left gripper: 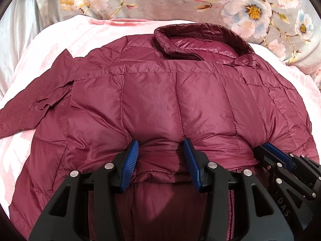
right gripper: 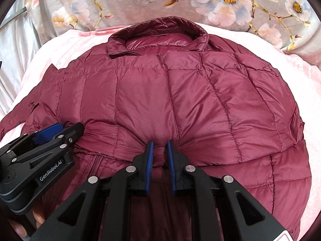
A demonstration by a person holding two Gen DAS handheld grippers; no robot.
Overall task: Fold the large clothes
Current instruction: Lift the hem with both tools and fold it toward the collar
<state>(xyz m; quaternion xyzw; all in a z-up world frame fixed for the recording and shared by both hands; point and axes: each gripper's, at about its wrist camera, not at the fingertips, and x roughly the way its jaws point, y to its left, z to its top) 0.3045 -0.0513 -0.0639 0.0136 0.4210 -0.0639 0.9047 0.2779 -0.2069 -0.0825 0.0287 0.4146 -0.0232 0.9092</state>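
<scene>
Jaws of left gripper [left gripper: 161, 154] and right gripper [right gripper: 159, 150] side by side, both pinching jacket [right gripper: 180, 92] hem fold.

We see a maroon quilted puffer jacket [left gripper: 170, 92] spread across the bed, collar [left gripper: 180, 40] at the far end and standing up around the neck opening. Its shiny fabric is stitched into puffy squares. One sleeve [left gripper: 34, 110] trails flat to the left. The near hem is bunched and raised, and a zipper [right gripper: 94, 164] runs along the near edge.
</scene>
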